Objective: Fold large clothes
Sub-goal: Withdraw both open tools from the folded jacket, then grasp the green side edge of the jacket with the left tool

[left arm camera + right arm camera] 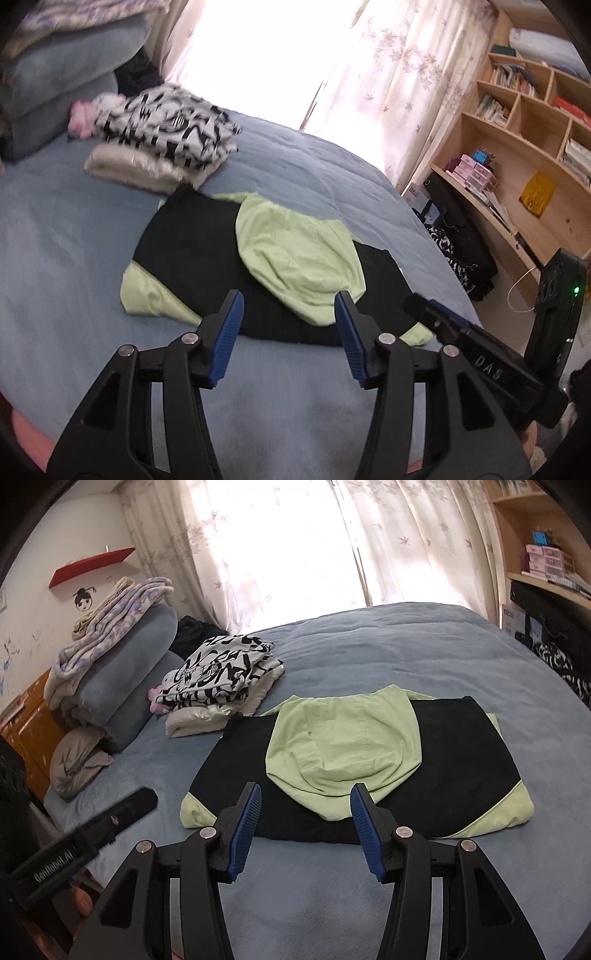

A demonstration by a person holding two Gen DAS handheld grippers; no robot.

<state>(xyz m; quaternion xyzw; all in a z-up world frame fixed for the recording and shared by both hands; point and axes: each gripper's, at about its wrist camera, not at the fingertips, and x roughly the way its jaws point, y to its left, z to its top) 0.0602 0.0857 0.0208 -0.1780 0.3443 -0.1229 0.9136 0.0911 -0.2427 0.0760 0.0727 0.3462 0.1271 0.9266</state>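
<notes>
A black and light-green hooded garment (207, 254) (458, 760) lies folded flat on the blue bed cover (66, 236) (369, 653), its green hood (295, 254) (343, 742) laid on top. My left gripper (290, 306) is open and empty, hovering above the garment's near edge. My right gripper (304, 801) is open and empty, also above the near edge. The right gripper's body shows at the right of the left wrist view (480, 350); the left gripper's body shows at the lower left of the right wrist view (92, 834).
A stack of folded clothes, black-and-white on top (173, 125) (218, 668), sits just behind the garment. Rolled blue bedding (55, 85) (125, 679) lies at the bed's head. Wooden shelves (524, 122) stand to the right, curtains (280, 546) behind.
</notes>
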